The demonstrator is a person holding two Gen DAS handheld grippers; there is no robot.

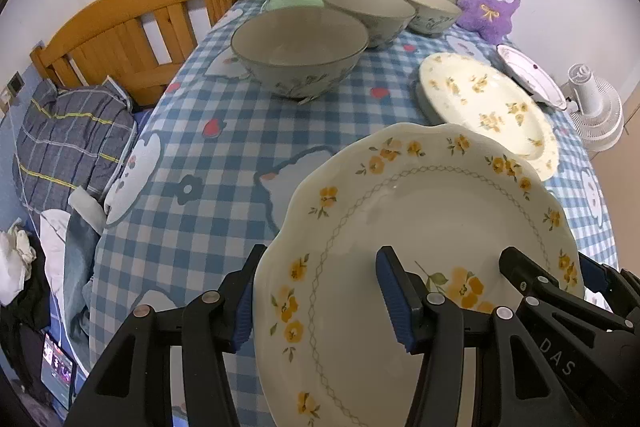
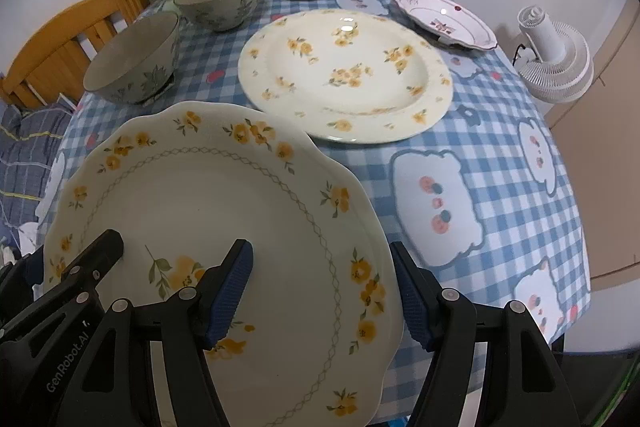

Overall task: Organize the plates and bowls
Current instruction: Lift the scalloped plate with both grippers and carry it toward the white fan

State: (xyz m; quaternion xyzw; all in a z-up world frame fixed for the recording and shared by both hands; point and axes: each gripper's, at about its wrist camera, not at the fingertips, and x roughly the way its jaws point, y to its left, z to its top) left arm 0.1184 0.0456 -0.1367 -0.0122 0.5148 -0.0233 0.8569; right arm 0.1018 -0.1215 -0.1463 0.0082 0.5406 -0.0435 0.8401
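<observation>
Bedding (image 1: pixel 76 143) shows left only — both grippers (image 1: pixel 316 303) (image 2: pixel 324 301) clamp the scalloped plate (image 2: pixel 208 227)

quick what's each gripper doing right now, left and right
Left gripper: closed on the left rim of the scalloped cream plate with yellow flowers.
Right gripper: closed on that plate's right rim.

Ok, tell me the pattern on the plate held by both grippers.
Cream scalloped plate with yellow flower sprigs and a grey diamond-chain ring; clearest in the right wrist view.
</observation>
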